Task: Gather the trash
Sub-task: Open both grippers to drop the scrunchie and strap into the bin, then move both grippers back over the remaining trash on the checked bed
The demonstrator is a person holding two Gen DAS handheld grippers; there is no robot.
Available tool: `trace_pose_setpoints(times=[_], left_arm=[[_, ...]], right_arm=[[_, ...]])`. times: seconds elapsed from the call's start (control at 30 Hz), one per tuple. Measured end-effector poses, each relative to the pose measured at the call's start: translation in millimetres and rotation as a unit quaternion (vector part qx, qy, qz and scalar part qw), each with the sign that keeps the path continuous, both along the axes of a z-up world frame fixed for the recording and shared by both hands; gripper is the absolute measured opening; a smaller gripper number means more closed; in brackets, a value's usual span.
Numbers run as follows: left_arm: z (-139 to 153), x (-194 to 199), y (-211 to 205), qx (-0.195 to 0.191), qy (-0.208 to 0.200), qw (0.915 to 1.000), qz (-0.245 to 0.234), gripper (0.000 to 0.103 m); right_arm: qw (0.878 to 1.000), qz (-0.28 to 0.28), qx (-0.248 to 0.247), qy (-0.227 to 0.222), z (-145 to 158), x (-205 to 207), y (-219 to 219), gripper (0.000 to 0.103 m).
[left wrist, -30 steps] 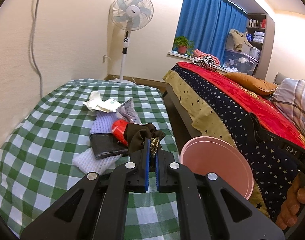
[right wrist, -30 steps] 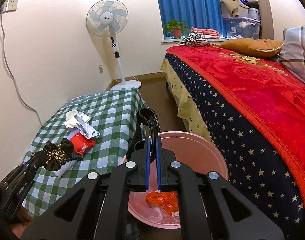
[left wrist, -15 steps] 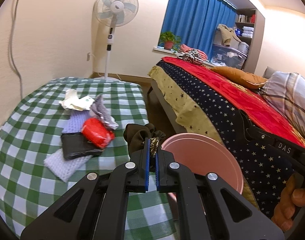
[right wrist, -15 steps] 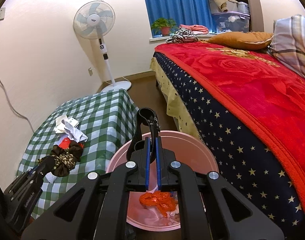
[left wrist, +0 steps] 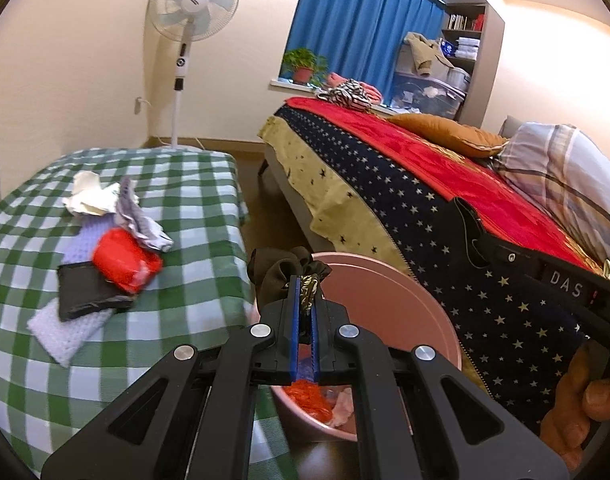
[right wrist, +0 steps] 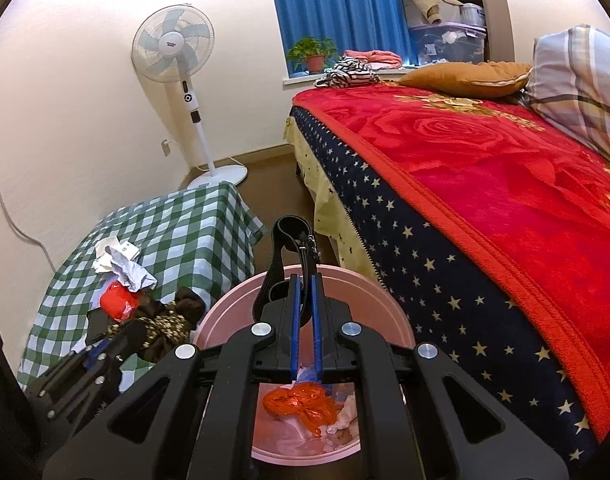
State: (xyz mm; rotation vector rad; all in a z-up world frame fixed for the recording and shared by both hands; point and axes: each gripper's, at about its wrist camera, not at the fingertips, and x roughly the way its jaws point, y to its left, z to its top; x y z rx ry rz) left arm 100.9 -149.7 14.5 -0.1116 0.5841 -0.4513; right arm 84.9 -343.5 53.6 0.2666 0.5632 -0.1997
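My left gripper (left wrist: 305,285) is shut on a dark brown cloth with a leopard-print band (left wrist: 279,270). It holds the cloth at the left rim of the pink bucket (left wrist: 389,296). The right wrist view shows the same cloth (right wrist: 173,316) just left of the bucket rim (right wrist: 229,300). My right gripper (right wrist: 305,280) is shut on a black strap loop (right wrist: 276,252) above the bucket. An orange plastic bag (right wrist: 301,402) and pale scraps lie in the bucket. On the green checked table (left wrist: 193,184) lie a red wrapper (left wrist: 121,258), crumpled white paper (left wrist: 89,196), a grey wrapper (left wrist: 139,220) and a black pouch (left wrist: 85,292).
A bed with a red and star-patterned blanket (right wrist: 485,184) runs close along the bucket's right side. A standing fan (right wrist: 173,48) is by the wall beyond the table. A lavender knitted cloth (left wrist: 61,332) lies under the pouch. A hand (left wrist: 581,400) grips the right tool.
My left gripper has carried the brown cloth rightward off the table pile to the bucket's rim. The right gripper has kept hold of the strap, and the bucket now sits nearer in its view.
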Motion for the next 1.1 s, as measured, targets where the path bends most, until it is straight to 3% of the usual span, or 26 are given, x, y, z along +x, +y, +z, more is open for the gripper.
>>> trace_pose_setpoints(times=[0.33, 0.43, 0.53, 0.63, 0.73, 1.1], left_arm=[[-8.1, 5.3, -20.8, -0.011, 0.015, 0.9994, -0.029, 0.004], [-11.1, 6.5, -26.1, -0.011, 0.022, 0.9989, -0.040, 0.005], [-18.1, 9.3, -27.6, -0.005, 0.038, 0.9984, -0.043, 0.020], [-19.6, 9.9, -21.2, -0.007, 0.043, 0.9984, -0.035, 0.019], [-17.2, 8.6, -9.9, -0.012, 0.042, 0.9987, -0.024, 0.019], [0.7, -2.6, 32.9, -0.020, 0.025, 0.9994, 0.013, 0.019]], right_arm=[[1.000, -0.008, 0.003, 0.003, -1.5, -1.2, -6.4, 0.006], [1.000, -0.010, 0.006, 0.004, -2.2, -1.9, -8.2, 0.010], [1.000, -0.016, 0.014, 0.004, -3.8, -2.6, -12.2, 0.012], [1.000, -0.018, 0.018, 0.002, -4.1, -2.5, -13.0, 0.013], [1.000, -0.015, 0.018, -0.001, -3.7, -3.1, -10.5, 0.025], [1.000, 0.023, 0.006, -0.012, 1.0, -10.2, 16.6, 0.026]])
